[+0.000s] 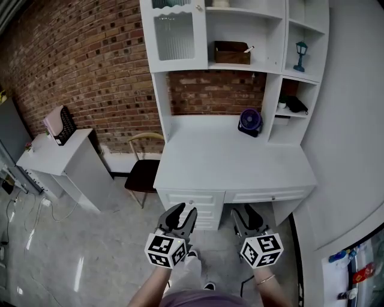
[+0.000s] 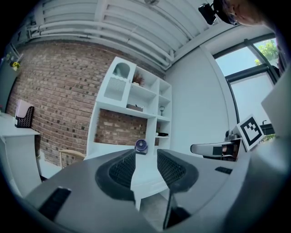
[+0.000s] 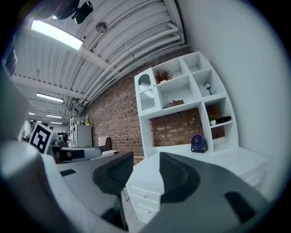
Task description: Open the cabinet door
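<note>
We're still at the approach step. The cabinet door (image 1: 175, 36) looks closed, upper middle of the head view, well apart from both grippers. Left gripper (image 1: 181, 214), bottom centre: jaws apart, nothing in them. Right gripper (image 1: 246, 216) beside it: wide open, empty too. Next we'd need a long reach up to the door's knob (image 1: 198, 8). No readable writing, just square markers.

I see a study-like office room: brick wall (image 1: 84, 66) across the upper left, white desk (image 1: 210, 162) with shelf hutch (image 1: 274, 36) at centre, wooden chair (image 1: 143, 175) left of it.
</note>
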